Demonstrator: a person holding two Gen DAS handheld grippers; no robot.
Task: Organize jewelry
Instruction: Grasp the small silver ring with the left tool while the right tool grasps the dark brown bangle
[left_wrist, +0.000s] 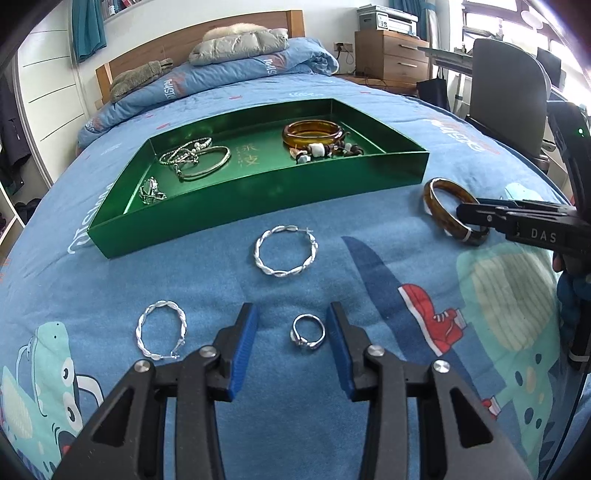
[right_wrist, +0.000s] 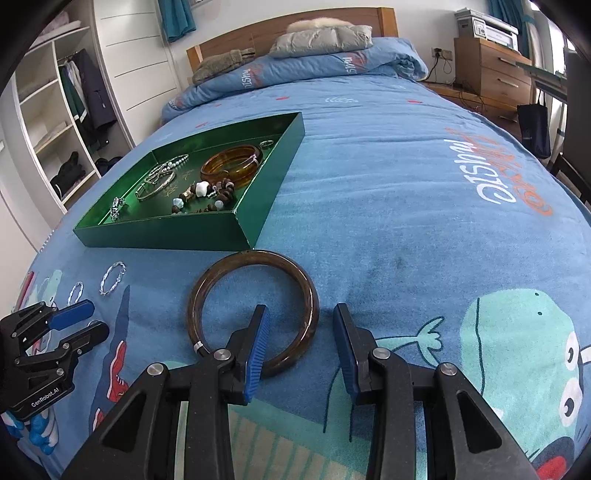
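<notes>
The left gripper (left_wrist: 291, 341) hangs low over a blue cartoon-printed bedspread (left_wrist: 369, 110) with its blue-padded jaws spread apart and clear of everything; a small silver ring (left_wrist: 307, 332) lies on the cloth between the fingertips, nearer the right-hand pad but touching neither. Just outside its left finger lies a twisted silver hoop bracelet (left_wrist: 161, 330), and straight ahead of the tips, a little farther off, a second twisted silver hoop (left_wrist: 286, 250). Beyond that hoop sits a shallow glossy green rectangular tray (left_wrist: 258, 199), holding slim silver bangles (left_wrist: 195, 158) and a small silver trinket (left_wrist: 151, 191) on its left side and a translucent amber bangle (left_wrist: 314, 133) with a string of brown and pale beads (left_wrist: 325, 150) on its right. The right gripper (right_wrist: 299, 332) is also unclenched, straddling the near right part of a dark brown tortoiseshell bangle (right_wrist: 255, 306) that lies flat on the bedspread: its left finger (right_wrist: 256, 350) stands inside the ring, its right finger outside, and the band runs through the gap without either pad pressing on it as far as can be seen. The green tray is ahead and to the left of this gripper, its near corner close to the bangle's far edge. A wooden headboard and folded quilt lie far ahead.
</notes>
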